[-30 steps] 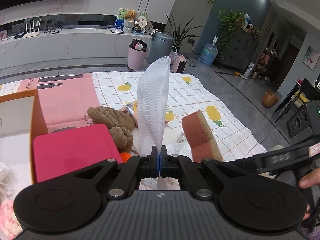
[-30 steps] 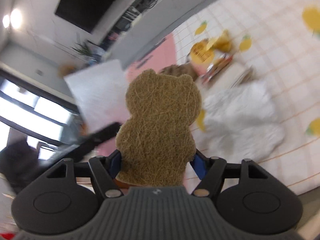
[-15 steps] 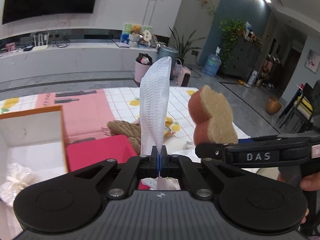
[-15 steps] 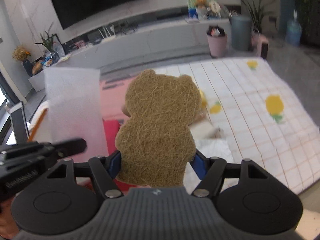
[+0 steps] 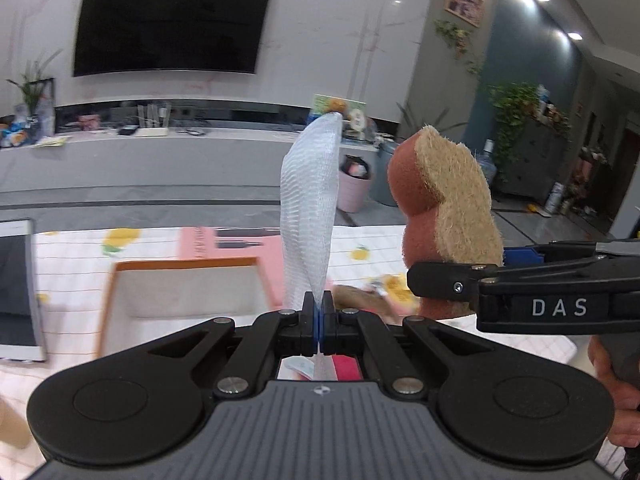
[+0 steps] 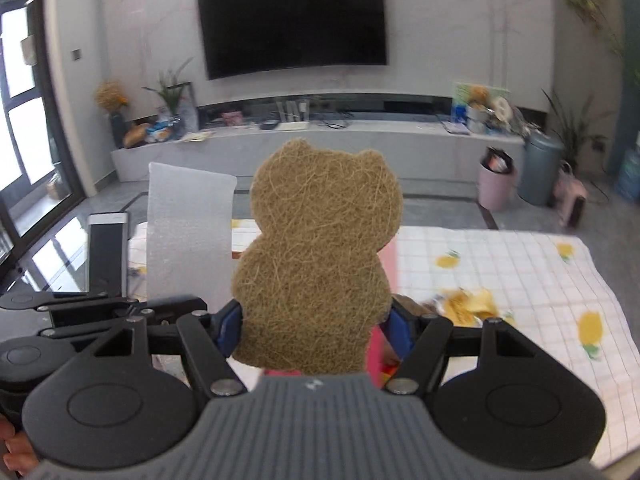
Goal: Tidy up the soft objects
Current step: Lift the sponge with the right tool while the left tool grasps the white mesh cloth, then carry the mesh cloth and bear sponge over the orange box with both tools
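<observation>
My left gripper (image 5: 319, 322) is shut on a white foam net sleeve (image 5: 310, 204) that stands upright; the sleeve also shows as a white sheet in the right wrist view (image 6: 188, 236). My right gripper (image 6: 316, 330) is shut on a bear-shaped sponge (image 6: 320, 256), tan fibre on the front and reddish-brown behind. The sponge and right gripper also show at the right of the left wrist view (image 5: 444, 216), raised beside the sleeve. An open white box with an orange rim (image 5: 120, 280) lies below on the left.
A lemon-print checked cloth (image 6: 520, 268) covers the table, with a pink mat (image 5: 240, 244) and yellow snack packets (image 6: 464, 304) on it. A brown plush (image 5: 352, 296) lies behind my left fingers. A dark device (image 5: 16, 288) stands at the far left.
Both grippers have risen and tilted up toward the room. The right gripper with the sponge has come up close beside the foam sleeve. The box now lies ahead of the left gripper.
</observation>
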A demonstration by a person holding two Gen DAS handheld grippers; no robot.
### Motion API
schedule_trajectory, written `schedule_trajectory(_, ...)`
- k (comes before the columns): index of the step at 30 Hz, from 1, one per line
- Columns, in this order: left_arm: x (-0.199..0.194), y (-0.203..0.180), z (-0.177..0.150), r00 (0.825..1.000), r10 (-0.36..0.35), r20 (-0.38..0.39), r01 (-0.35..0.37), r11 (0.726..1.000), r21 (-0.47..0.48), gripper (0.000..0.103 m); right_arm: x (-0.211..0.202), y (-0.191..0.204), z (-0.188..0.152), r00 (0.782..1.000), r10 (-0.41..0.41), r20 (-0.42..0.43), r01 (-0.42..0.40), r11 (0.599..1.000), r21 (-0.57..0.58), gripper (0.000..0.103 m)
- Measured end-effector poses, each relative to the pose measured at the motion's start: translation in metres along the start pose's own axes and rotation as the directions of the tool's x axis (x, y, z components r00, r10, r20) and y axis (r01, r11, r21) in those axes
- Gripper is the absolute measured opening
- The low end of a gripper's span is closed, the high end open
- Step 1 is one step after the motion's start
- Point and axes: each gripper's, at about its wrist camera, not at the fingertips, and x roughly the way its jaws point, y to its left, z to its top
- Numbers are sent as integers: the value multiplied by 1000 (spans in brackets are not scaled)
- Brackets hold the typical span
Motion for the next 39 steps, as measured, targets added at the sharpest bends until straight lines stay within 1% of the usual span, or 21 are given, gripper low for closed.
schedule_trajectory(4, -6, 25, -11, 999, 48, -1, -48, 998, -36, 0, 21, 32, -6, 997, 67, -33, -68, 997, -31, 70)
schedule_trajectory(9, 8, 52, -30, 994, 103, -46, -106, 992, -61, 0, 68, 59, -32, 985, 116, -129, -124, 991, -57, 70)
schedule_trajectory(13, 27, 74, -42, 984, 141, -112, -152, 983, -103, 0, 113, 64, -52, 974, 109, -197, -124, 990, -64, 70)
schedule_trajectory(15, 36, 81, -46, 978, 170, -125, -182, 978, -98, 0, 134, 61, -56, 967, 111, -229, -127, 990, -56, 70)
schedule_trajectory(17, 44, 84, -48, 975, 177, -131, -191, 976, -103, 0, 148, 60, -62, 963, 114, -246, -131, 990, -52, 70)
schedule_trajectory(19, 47, 89, -52, 976, 169, -140, -184, 977, -107, 0, 157, 57, -67, 958, 124, -259, -144, 988, -58, 69)
schedule_trajectory(20, 51, 89, -52, 974, 175, -145, -190, 977, -100, 0, 162, 56, -68, 955, 131, -264, -152, 986, -61, 69)
schedule_trajectory(23, 69, 82, -52, 960, 225, -165, -236, 970, -51, 0, 164, 57, -79, 950, 143, -278, -169, 983, -73, 69)
schedule_trajectory(28, 106, 71, -57, 932, 267, -246, -269, 963, 25, 0, 162, 52, -87, 951, 122, -283, -151, 985, -82, 69)
schedule_trajectory(29, 110, 73, -58, 930, 263, -258, -267, 963, 18, 0, 160, 50, -86, 952, 118, -283, -145, 986, -78, 69)
schedule_trajectory(30, 113, 77, -59, 931, 240, -274, -251, 968, -5, 0, 159, 49, -85, 952, 116, -283, -144, 987, -78, 69)
schedule_trajectory(32, 115, 87, -59, 938, 168, -305, -200, 977, -77, 0, 155, 47, -83, 952, 123, -282, -148, 986, -71, 69)
schedule_trajectory(33, 116, 94, -60, 939, 120, -322, -165, 980, -114, 0, 153, 46, -82, 952, 126, -280, -150, 986, -68, 69)
schedule_trajectory(35, 119, 104, -62, 933, 32, -357, -102, 979, -177, 1, 151, 45, -81, 954, 120, -275, -146, 986, -77, 69)
schedule_trajectory(36, 121, 109, -64, 930, 1, -368, -84, 975, -208, 2, 150, 45, -81, 959, 104, -265, -133, 987, -93, 69)
schedule_trajectory(38, 125, 113, -66, 922, -32, -386, -64, 970, -235, 11, 151, 44, -82, 960, 96, -263, -125, 987, -98, 69)
schedule_trajectory(39, 126, 115, -66, 915, -23, -402, -76, 971, -228, 22, 153, 42, -82, 959, 93, -266, -121, 989, -89, 69)
